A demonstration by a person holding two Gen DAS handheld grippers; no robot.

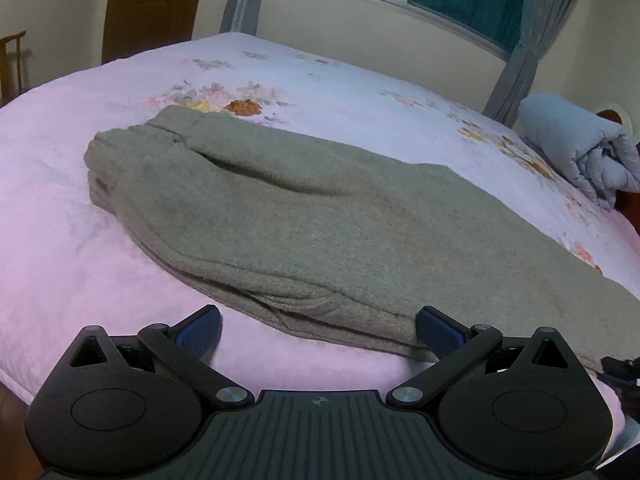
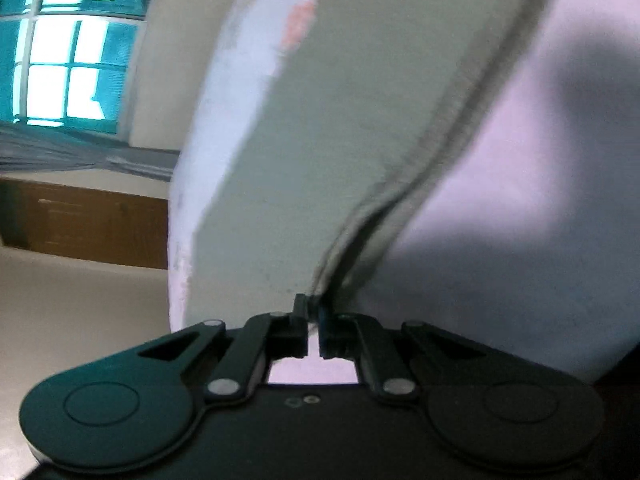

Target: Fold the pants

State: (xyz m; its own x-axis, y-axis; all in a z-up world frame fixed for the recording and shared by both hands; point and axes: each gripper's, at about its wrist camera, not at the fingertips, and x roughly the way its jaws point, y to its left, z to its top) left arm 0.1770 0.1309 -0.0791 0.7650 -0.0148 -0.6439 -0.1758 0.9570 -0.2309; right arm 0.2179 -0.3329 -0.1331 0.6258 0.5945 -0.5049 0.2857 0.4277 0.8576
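Grey-green fleece pants (image 1: 304, 216) lie folded lengthwise on the pink bedspread (image 1: 60, 240), waistband at the far left, legs running to the near right. My left gripper (image 1: 318, 330) is open at the near edge of the pants; its right finger (image 1: 438, 334) touches the fabric edge, its left finger (image 1: 200, 330) is over the bedspread. In the right wrist view, tilted and blurred, my right gripper (image 2: 313, 312) is shut on the seamed edge of the pants (image 2: 304, 140). The right gripper also shows at the left wrist view's right edge (image 1: 620, 370).
A rolled pale blue quilt (image 1: 580, 148) lies at the bed's far right. A window with grey curtains (image 1: 516, 60) is behind the bed. A brown door (image 1: 152, 4) and a wooden chair (image 1: 12, 60) stand at the far left.
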